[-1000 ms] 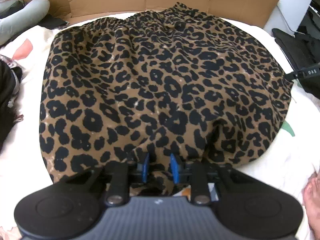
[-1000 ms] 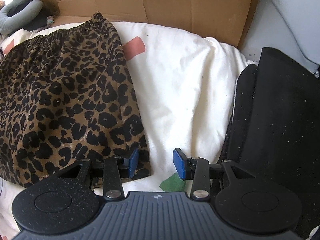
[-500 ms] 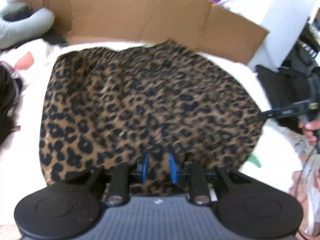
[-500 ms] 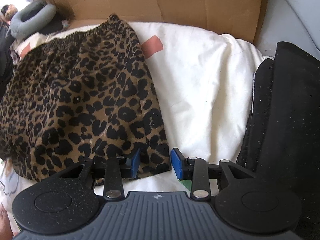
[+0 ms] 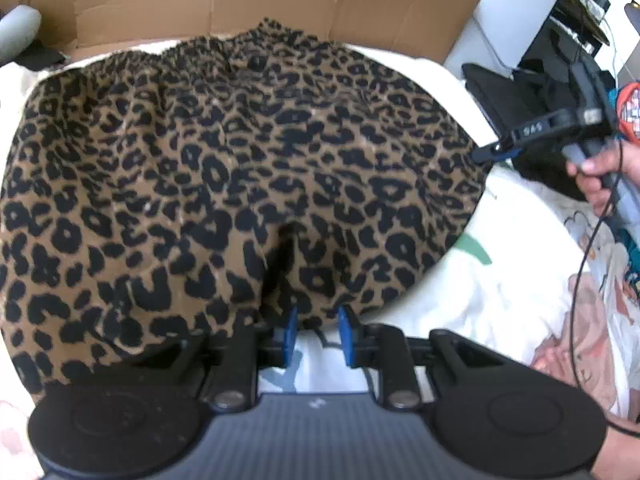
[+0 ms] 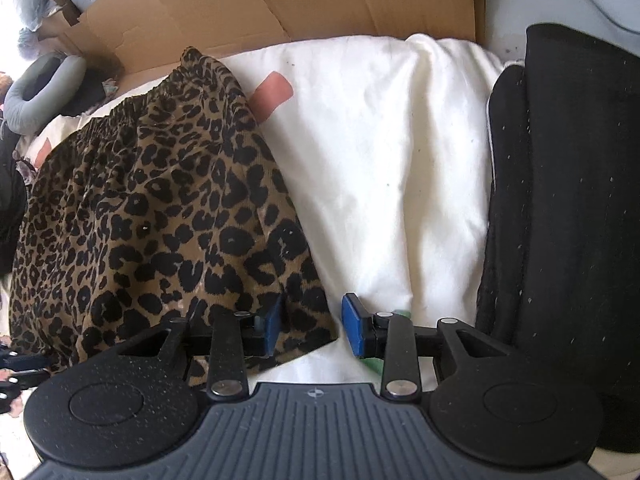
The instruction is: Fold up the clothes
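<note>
Lying between both jaws, seemingly ungripped, skirt (image 5: 240,184)

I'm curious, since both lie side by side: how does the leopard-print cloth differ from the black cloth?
The leopard-print cloth is brown with black spots; the black cloth is plain, flecked with lint. The leopard-print cloth lies spread out, its gathered waistband at the far edge; the black cloth looks stacked in layers. The open right claw sits at the leopard-print cloth's corner; nothing touches the black cloth. Both look like soft fabric.
</note>
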The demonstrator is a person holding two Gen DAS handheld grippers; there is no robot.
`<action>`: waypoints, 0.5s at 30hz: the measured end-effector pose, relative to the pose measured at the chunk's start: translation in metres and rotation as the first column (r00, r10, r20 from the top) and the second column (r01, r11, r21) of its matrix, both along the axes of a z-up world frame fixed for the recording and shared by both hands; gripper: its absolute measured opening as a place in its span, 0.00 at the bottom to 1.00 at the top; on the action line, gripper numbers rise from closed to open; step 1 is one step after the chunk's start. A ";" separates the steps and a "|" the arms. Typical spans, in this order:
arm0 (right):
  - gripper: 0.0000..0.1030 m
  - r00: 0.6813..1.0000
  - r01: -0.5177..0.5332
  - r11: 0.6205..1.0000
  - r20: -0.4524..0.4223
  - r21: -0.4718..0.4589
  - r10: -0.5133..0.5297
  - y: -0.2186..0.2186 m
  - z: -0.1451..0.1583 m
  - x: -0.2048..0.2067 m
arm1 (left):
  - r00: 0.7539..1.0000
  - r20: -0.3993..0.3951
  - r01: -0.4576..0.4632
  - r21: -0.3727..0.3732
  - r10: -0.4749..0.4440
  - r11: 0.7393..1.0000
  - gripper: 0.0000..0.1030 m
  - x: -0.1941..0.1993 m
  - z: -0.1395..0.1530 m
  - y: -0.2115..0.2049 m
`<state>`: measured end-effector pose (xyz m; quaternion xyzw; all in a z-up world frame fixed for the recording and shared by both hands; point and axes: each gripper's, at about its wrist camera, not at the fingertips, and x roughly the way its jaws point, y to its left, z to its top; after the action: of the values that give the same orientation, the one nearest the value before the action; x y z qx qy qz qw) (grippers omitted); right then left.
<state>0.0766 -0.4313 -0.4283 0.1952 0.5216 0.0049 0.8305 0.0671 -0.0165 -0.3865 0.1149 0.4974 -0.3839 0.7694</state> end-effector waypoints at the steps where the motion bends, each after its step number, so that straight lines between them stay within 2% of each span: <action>1: 0.24 1.000 0.002 1.000 -0.002 0.009 -0.002 0.000 0.000 -0.001 | 1.000 0.021 -0.001 0.015 0.000 1.000 0.23 -0.001 -0.002 0.000; 2: 0.18 1.000 0.006 1.000 -0.003 0.023 -0.006 0.000 0.000 -0.001 | 0.999 0.041 -0.002 0.030 0.001 1.000 0.24 -0.002 -0.003 0.000; 6: 0.07 1.000 0.009 0.997 0.003 0.071 -0.009 0.001 0.003 -0.003 | 0.997 0.077 -0.024 0.063 0.019 0.998 0.24 0.005 -0.006 0.008; 10: 0.06 1.000 0.007 0.996 0.005 0.088 -0.008 0.003 0.003 -0.005 | 0.996 0.088 -0.005 0.073 -0.002 0.997 0.24 0.008 -0.009 0.012; 15: 0.09 1.000 0.004 0.998 -0.023 0.067 -0.003 0.004 -0.005 -0.001 | 0.994 0.101 0.020 0.086 -0.028 0.996 0.26 0.011 -0.013 0.018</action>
<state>0.0754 -0.4274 -0.4335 0.2240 0.5301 0.0188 0.8176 0.0781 0.0017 -0.3996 0.1731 0.4718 -0.3652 0.7836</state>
